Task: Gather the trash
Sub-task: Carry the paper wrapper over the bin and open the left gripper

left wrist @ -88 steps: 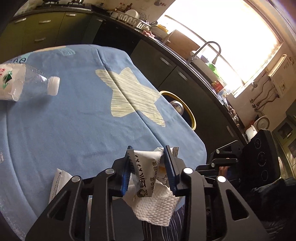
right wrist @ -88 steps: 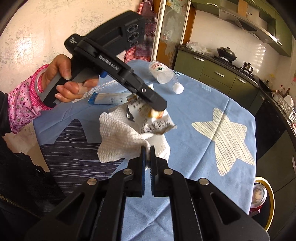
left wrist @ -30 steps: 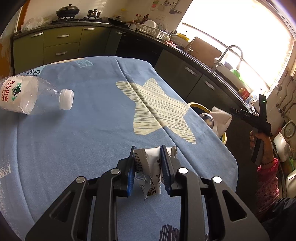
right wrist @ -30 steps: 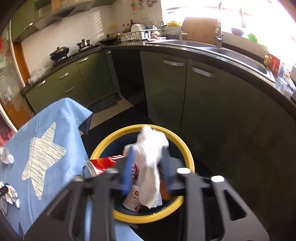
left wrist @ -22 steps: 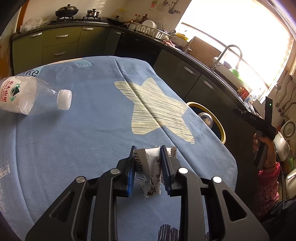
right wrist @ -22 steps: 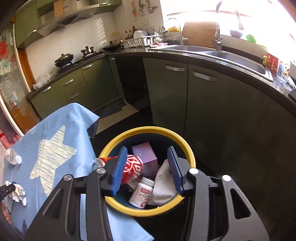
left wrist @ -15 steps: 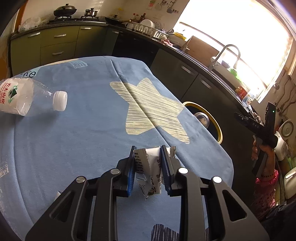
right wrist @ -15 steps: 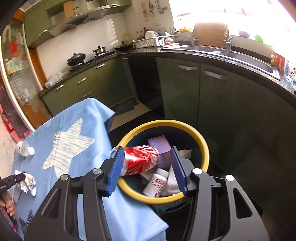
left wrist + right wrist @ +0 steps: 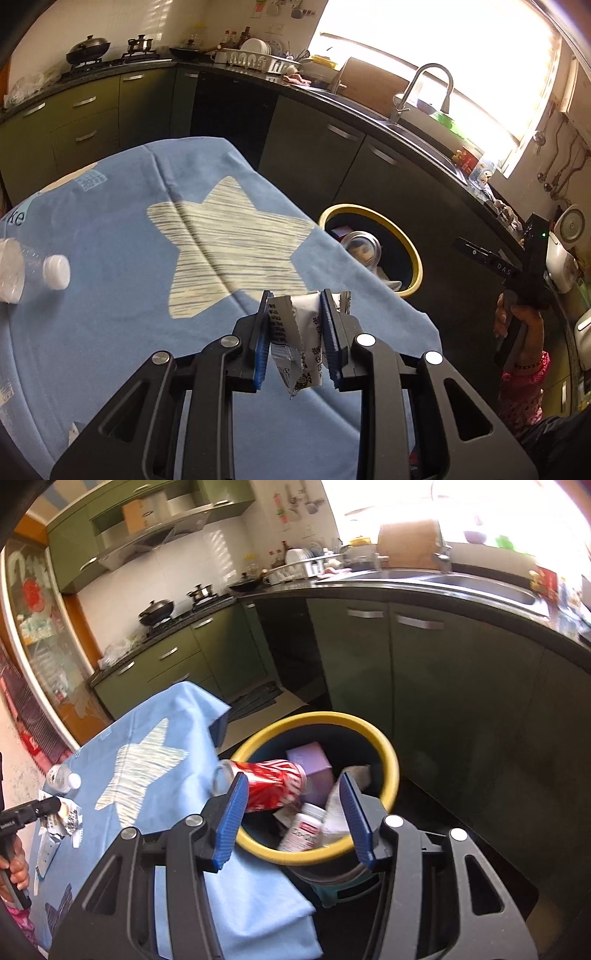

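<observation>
My left gripper (image 9: pixel 295 299) is shut on a crumpled white printed wrapper (image 9: pixel 295 332), held above the blue star tablecloth (image 9: pixel 110 295). Beyond the table's far edge stands a dark trash bin with a yellow rim (image 9: pixel 413 258). In the right wrist view my right gripper (image 9: pixel 293 779) hangs open and empty over that bin (image 9: pixel 391 768). Inside lie a red can (image 9: pixel 273 775), a purple box (image 9: pixel 310 757), a white pill bottle (image 9: pixel 303 830) and a white paper towel (image 9: pixel 336 812). A clear plastic bottle (image 9: pixel 22 273) lies on the table at the left.
Dark green kitchen cabinets (image 9: pixel 424 686) and a counter with a sink (image 9: pixel 424 122) run close behind the bin. A flat paper packet (image 9: pixel 46 849) lies near the table's near edge. A hand (image 9: pixel 517 325) with a pink sleeve holds the right gripper at the far right.
The right gripper opened and let the paper towel fall into the bin, then drew back a little. The left gripper rose and moved toward the bin with the wrapper still held.
</observation>
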A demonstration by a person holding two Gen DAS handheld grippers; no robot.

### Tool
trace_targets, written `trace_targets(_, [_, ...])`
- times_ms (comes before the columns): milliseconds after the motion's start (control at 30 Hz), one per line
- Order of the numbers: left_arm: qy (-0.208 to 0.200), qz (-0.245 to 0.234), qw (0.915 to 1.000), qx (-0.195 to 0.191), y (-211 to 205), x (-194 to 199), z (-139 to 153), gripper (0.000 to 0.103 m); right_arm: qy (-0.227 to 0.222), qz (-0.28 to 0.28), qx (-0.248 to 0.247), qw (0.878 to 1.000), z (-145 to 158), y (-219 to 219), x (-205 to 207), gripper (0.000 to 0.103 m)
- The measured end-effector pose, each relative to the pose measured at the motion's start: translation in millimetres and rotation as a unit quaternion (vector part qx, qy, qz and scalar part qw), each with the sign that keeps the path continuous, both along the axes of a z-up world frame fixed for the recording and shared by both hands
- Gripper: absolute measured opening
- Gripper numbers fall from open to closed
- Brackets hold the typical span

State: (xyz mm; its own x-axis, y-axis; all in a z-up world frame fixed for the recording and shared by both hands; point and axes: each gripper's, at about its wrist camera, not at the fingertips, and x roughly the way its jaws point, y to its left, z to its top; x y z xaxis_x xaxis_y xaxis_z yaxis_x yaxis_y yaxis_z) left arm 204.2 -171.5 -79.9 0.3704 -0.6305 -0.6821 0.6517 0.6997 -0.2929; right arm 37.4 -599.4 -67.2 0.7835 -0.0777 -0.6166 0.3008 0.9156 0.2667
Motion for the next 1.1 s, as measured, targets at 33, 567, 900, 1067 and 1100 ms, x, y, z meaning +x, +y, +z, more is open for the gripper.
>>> trace_targets(33, [-0.003, -0.007, 1.0000, 0.002, -13.8, -0.7, 4.5, 0.026, -0.002, -0.008, 0.006, 1.000, -2.9, -7.2, -5.4, 0.049])
trace_targets(567, [-0.026, -0.125, 0.9907, 0.045, -244.4, -8.9, 17.5, 0.026, -0.013, -0.108, 0.038, 0.993, -30.5, -85.6, -71.8, 0.049])
trace_targets(900, [-0.017, -0.134, 0.9874, 0.083, -316.4, 15.7, -16.2, 0.026, -0.007, -0.107, 0.052, 0.993, -42.1, -91.6, -68.1, 0.049])
trace_targets(1067, [-0.019, -0.135, 0.9865, 0.090, -334.1, 20.4, -27.8, 0.044, -0.005, -0.105, 0.054, 0.993, -43.0, -91.5, -66.1, 0.050])
trace_targets(1100, [-0.022, -0.132, 0.9869, 0.089, -334.2, 20.5, -28.4, 0.060, -0.005, -0.104, 0.054, 0.993, -42.2, -92.3, -65.6, 0.050])
